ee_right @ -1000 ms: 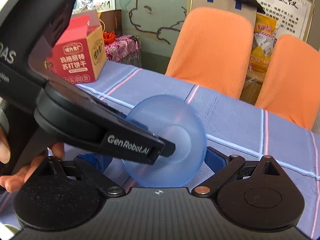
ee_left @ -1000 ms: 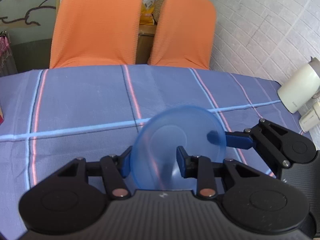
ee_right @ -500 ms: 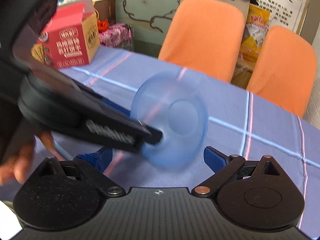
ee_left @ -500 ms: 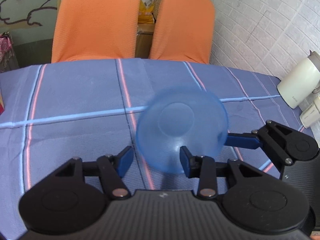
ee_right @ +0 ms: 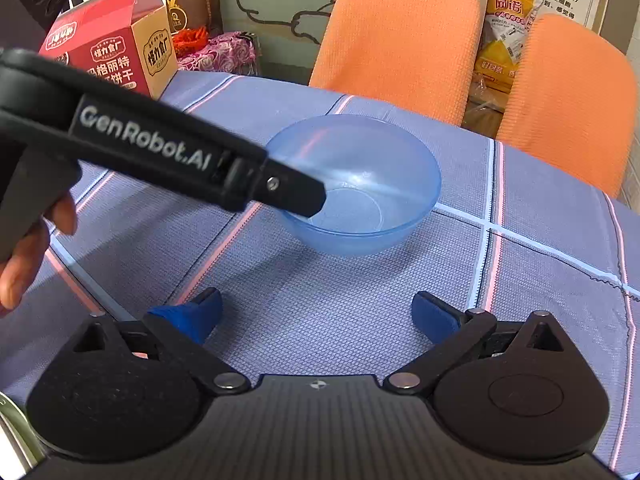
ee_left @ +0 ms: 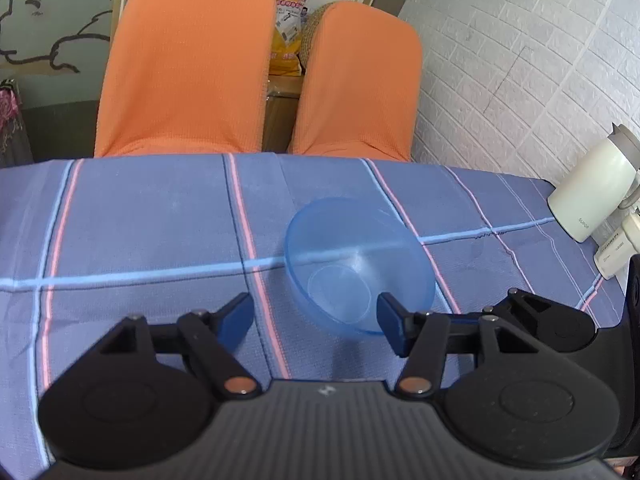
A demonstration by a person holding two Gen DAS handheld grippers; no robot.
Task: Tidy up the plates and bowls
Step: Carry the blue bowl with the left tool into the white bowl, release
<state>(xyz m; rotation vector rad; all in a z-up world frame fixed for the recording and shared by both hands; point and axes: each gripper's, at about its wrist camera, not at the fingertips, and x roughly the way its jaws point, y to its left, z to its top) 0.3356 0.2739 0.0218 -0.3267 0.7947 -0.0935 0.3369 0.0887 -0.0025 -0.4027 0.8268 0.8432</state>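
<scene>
Left wrist view: a translucent blue bowl (ee_left: 360, 266) is seen upright on the striped blue tablecloth (ee_left: 152, 216), just right of centre in the frame. The left gripper (ee_left: 316, 320) is held with its blue-padded fingers (ee_left: 236, 314) spread apart; the right-hand pad sits close against the bowl's near rim, but contact cannot be told. Nothing is clamped between them. Two orange chair backs (ee_left: 188, 60) are seen across the top of the frame, and a cream-coloured appliance (ee_left: 588, 196) stands at the right edge against a white brick wall (ee_left: 520, 48).

Right wrist view: the same bowl (ee_right: 372, 200) is shown in the upper centre, resting on the cloth well clear of the right gripper (ee_right: 316, 316), whose fingers are wide apart and empty. The black body of the left gripper (ee_right: 168, 152) — lettered "GenRobot.AI" — is stretched from the left edge to the bowl, its tip over the bowl's rim. A hand (ee_right: 28, 256) is partly seen at the left edge, and a red biscuit box (ee_right: 116, 52) stands at the upper left.
</scene>
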